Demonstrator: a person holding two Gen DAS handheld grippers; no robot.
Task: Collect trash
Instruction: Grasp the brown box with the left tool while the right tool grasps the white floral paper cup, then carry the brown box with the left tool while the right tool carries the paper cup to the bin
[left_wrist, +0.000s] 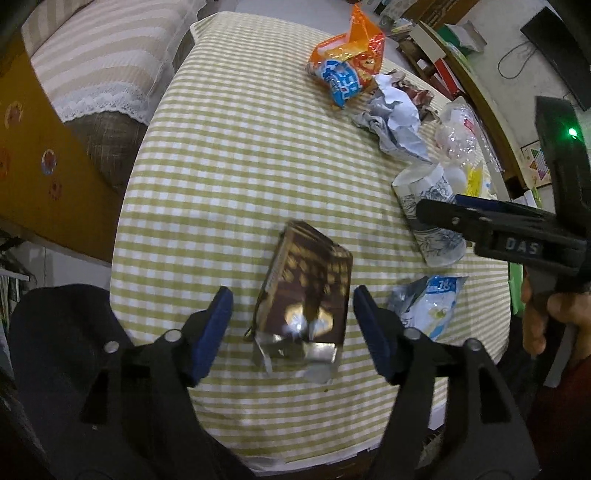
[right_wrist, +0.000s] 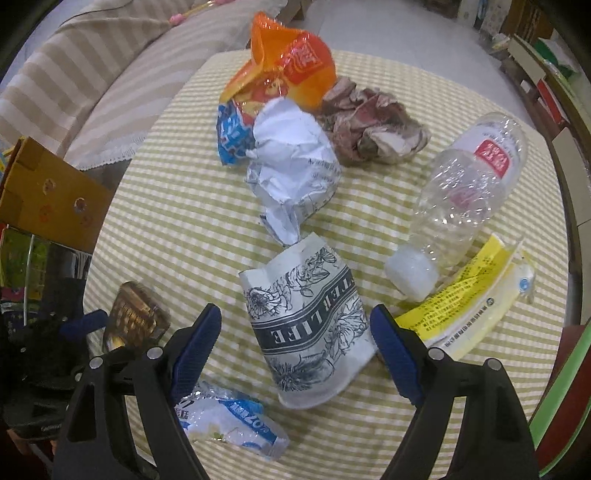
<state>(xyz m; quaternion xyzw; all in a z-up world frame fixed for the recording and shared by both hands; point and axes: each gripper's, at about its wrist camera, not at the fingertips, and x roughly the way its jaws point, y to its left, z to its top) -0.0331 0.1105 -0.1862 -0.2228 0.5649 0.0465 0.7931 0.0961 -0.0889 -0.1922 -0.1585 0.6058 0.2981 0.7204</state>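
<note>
Left wrist: gripper (left_wrist: 293, 328) astride brown wrapper (left_wrist: 308, 291).

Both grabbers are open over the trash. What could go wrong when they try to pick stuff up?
The left gripper straddles the flat brown box; lying flat, it might slide away. The right gripper straddles the squashed paper cup, which could crumple further. The plastic bottle lies on its side and may roll if bumped.

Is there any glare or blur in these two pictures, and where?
Left wrist view: bright glare on the shiny brown wrapper, whose print is smeared by blur; the table edges bend from the fisheye. Right wrist view: sharper, the paper cup lettering is readable; small highlights on the plastic bottle.
</note>
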